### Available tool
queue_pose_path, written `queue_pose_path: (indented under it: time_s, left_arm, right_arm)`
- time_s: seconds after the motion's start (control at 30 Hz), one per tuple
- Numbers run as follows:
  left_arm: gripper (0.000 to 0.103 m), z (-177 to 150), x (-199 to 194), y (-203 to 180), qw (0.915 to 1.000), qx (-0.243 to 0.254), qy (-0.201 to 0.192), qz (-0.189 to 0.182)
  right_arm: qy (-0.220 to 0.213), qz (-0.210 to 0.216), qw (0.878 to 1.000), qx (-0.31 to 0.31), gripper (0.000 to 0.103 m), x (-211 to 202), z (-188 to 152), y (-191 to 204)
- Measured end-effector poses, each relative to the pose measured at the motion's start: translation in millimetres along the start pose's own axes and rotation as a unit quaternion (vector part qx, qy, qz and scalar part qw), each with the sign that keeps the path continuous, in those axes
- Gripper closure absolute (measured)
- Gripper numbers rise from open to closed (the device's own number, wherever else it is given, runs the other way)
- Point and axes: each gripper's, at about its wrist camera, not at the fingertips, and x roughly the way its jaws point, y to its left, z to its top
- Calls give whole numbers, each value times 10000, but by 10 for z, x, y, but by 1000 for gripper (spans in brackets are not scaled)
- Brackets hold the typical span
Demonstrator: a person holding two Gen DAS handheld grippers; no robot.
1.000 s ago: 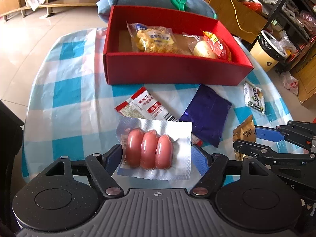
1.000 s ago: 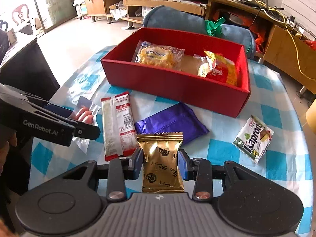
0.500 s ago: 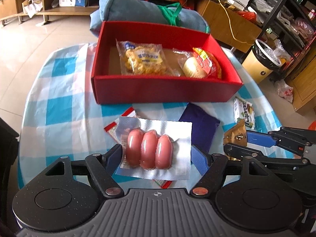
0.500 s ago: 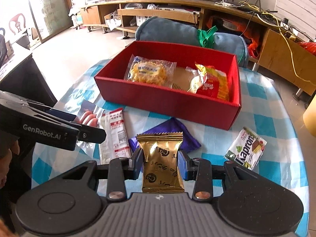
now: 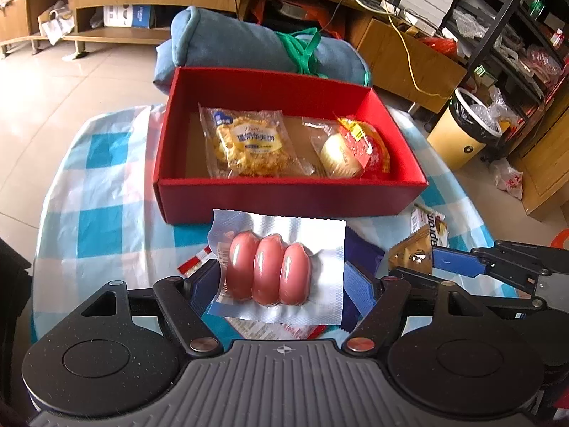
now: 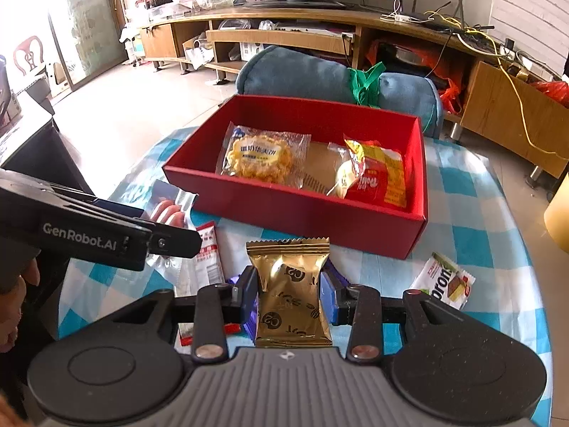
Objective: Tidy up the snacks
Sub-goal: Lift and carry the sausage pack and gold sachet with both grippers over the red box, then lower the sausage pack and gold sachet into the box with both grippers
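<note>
The left gripper grasps a clear pack of three sausages, held above the surface just in front of the red box. The right gripper is clenched on a gold snack packet, also just in front of the box. Inside the box lie a yellow pastry pack and a red-wrapped snack.

We see bare floor in the red box between its cake pack and red-yellow pack.
</note>
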Motion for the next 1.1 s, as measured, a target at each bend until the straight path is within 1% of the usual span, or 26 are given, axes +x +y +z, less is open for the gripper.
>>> queue_pose_path:
  time_s: [0.27, 0.63, 0.83, 1.1]
  left_arm:
    - [23, 128, -7, -12, 9999, -48, -121, -15]
    - [23, 354, 29, -62, 9996, -83, -280, -60]
    - [23, 445, 59, -59, 9994, -129, -312, -72]
    - [23, 666, 79, -11, 9984, -240, -506, 30]
  right_arm:
    - [-78, -8, 10000, 14, 69, 19, 96, -12]
    - [-336, -6, 9994, 116, 69, 7, 326, -71]
    - [-371, -30, 9992, 177, 69, 50, 417, -125]
    - [-438, -77, 9987, 264, 69, 141, 573, -192]
